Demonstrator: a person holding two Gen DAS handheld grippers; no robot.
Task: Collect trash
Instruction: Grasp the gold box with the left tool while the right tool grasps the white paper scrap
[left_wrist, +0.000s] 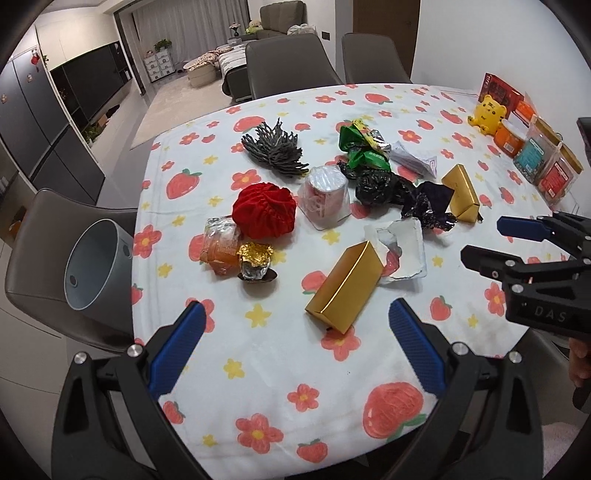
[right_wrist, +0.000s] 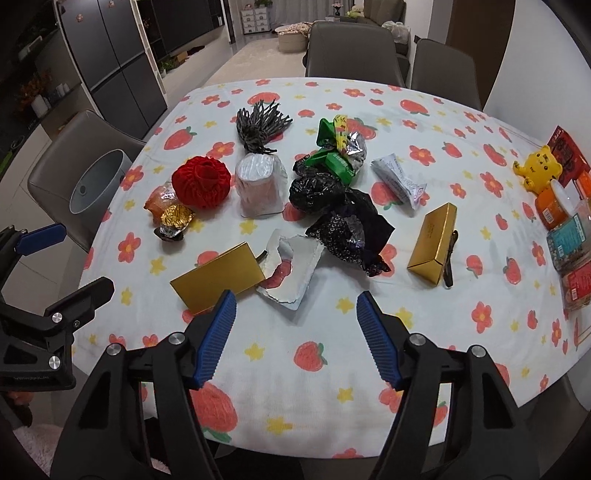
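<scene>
Trash lies across the flowered tablecloth (left_wrist: 280, 354). A gold box (left_wrist: 345, 286) (right_wrist: 218, 278) lies nearest, with a torn white wrapper (left_wrist: 404, 247) (right_wrist: 295, 269) beside it. Behind are black crumpled plastic (left_wrist: 391, 190) (right_wrist: 332, 206), a second gold box (left_wrist: 461, 194) (right_wrist: 434, 243), a green wrapper (left_wrist: 364, 147) (right_wrist: 334, 155), a clear cup (left_wrist: 325, 197) (right_wrist: 260, 186), gold foil (left_wrist: 255, 262) (right_wrist: 175, 218) and an orange packet (left_wrist: 219, 245). My left gripper (left_wrist: 295, 350) is open and empty above the table's near edge. My right gripper (right_wrist: 295, 339) is open and empty; it also shows in the left wrist view (left_wrist: 484, 240).
A grey bin (left_wrist: 94, 266) (right_wrist: 98, 181) stands on a chair (left_wrist: 48, 221) at the table's left. A red cloth ball (left_wrist: 264, 210) (right_wrist: 201, 182) and a grey tassel bundle (left_wrist: 275, 149) lie on the table. Snack boxes (left_wrist: 546, 162) and a yellow toy (left_wrist: 487, 112) stand at the right edge.
</scene>
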